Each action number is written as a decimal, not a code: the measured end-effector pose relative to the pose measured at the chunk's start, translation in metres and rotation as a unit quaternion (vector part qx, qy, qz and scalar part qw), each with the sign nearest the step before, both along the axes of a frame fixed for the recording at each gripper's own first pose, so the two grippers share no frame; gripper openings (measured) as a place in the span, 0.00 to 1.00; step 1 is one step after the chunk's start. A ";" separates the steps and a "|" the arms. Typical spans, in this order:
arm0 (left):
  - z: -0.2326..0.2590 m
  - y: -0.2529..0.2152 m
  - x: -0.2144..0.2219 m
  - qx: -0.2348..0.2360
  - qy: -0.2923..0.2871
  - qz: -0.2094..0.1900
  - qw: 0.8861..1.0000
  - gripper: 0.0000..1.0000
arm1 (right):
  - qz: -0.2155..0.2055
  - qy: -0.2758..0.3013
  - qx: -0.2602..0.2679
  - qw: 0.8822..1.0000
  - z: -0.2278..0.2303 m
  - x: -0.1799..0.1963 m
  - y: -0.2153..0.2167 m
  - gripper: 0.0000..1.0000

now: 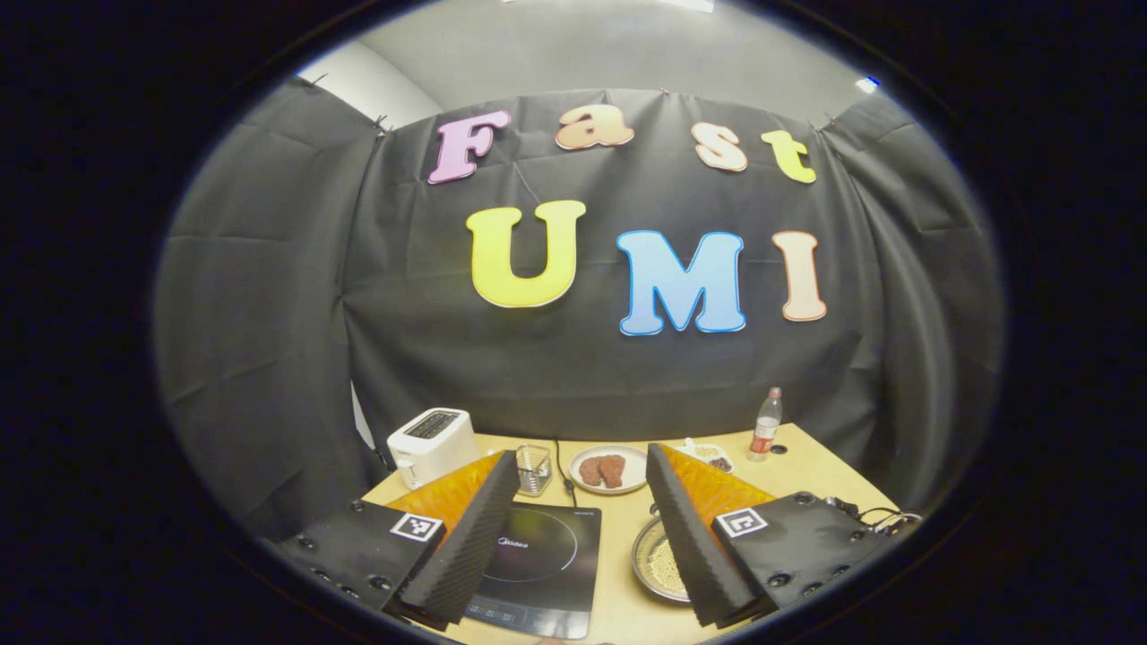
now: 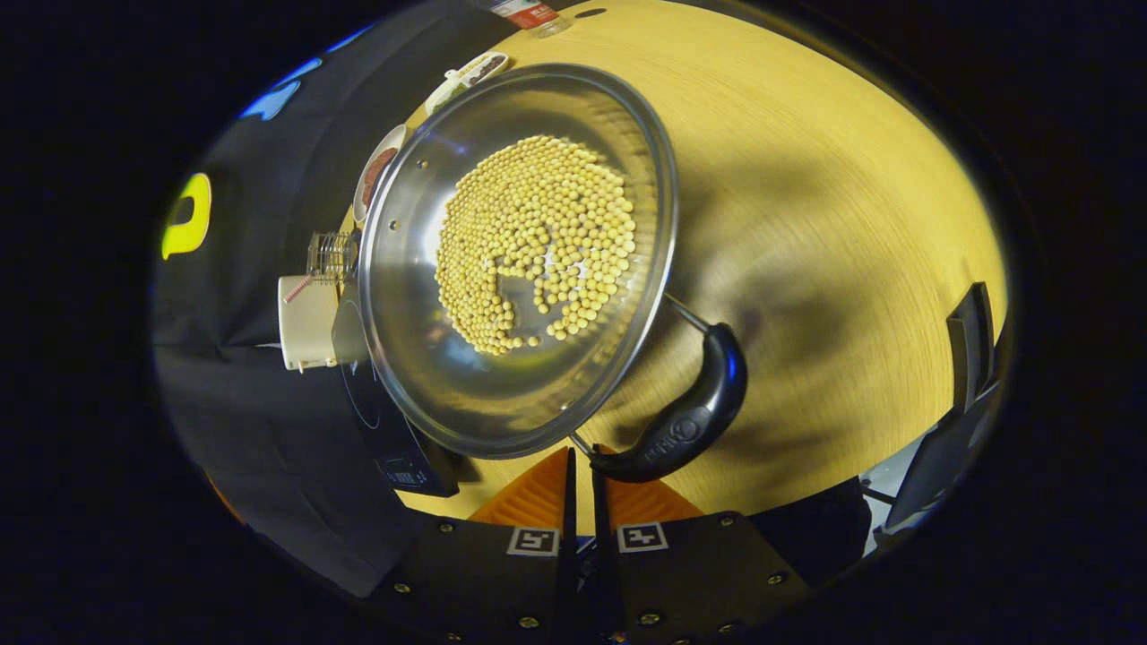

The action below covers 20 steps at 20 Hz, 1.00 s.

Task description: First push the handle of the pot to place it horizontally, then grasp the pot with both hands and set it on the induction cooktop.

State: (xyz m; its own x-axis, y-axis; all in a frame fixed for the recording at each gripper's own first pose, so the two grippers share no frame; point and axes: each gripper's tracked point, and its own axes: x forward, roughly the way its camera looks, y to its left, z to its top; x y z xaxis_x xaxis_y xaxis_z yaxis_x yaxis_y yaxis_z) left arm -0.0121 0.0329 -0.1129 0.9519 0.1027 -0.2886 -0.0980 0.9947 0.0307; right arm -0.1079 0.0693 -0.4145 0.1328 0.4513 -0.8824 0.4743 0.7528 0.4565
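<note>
The right gripper [image 2: 581, 466], fingers pressed nearly together, sits right at the near tip of the pot [image 2: 520, 260]'s black handle [image 2: 685, 417], whose length angles off rightward, while the left gripper [image 1: 582, 528] hangs spread wide over the induction cooktop [image 1: 538, 560] beside it.

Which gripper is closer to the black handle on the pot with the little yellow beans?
The right gripper. Its nearly closed fingertips sit right at the end of the pot handle. The left gripper is open and held back, with the pot between its fingers, farther off.
</note>
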 end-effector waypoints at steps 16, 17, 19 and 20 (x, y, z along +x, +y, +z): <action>-0.002 -0.041 0.022 -0.002 0.002 -0.032 0.999 0.95 | 0.004 -0.017 -0.061 0.998 -0.002 0.023 -0.068 0.09; -0.003 -0.043 0.022 -0.003 0.002 -0.034 0.999 0.99 | 0.008 -0.019 -0.068 0.997 -0.002 0.024 -0.073 0.09; -0.004 -0.046 0.024 -0.003 0.004 -0.038 0.999 0.99 | 0.018 -0.021 -0.081 0.996 -0.004 0.026 -0.081 0.09; -0.004 -0.048 0.024 -0.003 0.006 -0.040 0.999 0.99 | 0.022 -0.021 -0.086 0.996 -0.005 0.028 -0.084 0.09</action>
